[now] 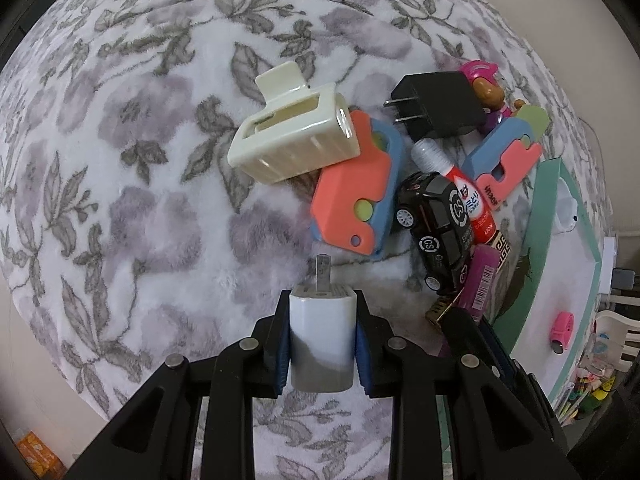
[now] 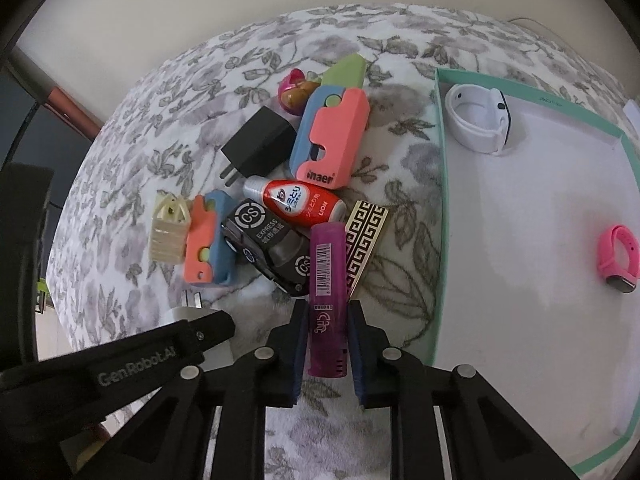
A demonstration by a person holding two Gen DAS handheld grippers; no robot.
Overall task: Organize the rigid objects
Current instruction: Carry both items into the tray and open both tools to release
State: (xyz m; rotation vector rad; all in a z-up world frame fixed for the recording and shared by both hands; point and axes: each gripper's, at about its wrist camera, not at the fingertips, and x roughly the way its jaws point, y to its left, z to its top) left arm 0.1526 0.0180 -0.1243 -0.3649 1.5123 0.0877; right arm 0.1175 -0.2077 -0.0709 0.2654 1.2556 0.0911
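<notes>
Rigid objects — a loose pile on a floral blanket (image 1: 140,184), listed as we find them: cream hair claw (image 1: 294,138), two coral-and-blue folding toys (image 1: 352,196) (image 2: 330,136), black plug adapter (image 1: 438,106), red-labelled bottle (image 2: 296,200), black toy car (image 1: 436,228), a gold-patterned flat piece (image 2: 366,240), a small pink figure (image 2: 294,90).

Already sorted, by our reading: a white wristband (image 2: 478,120) and a pink wristband (image 2: 616,258), both lying well apart inside the mint-edged tray (image 2: 440,160) just beside the pile. Most items are not yet moved, so we judge the task early.

In hand:
- Left gripper (image 1: 322,344) — jaws clamped on a white charger (image 1: 322,332), prongs pointing forward, held near the pile's near edge; whether it touches the blanket we cannot tell.
- Right gripper (image 2: 328,344) — jaws closed on a purple tube (image 2: 326,292), barcode up, its far end over the toy car and the patterned piece.

Both grippers sit side by side, pointing forward and down at the pile; the tray lies to the right gripper's right.
</notes>
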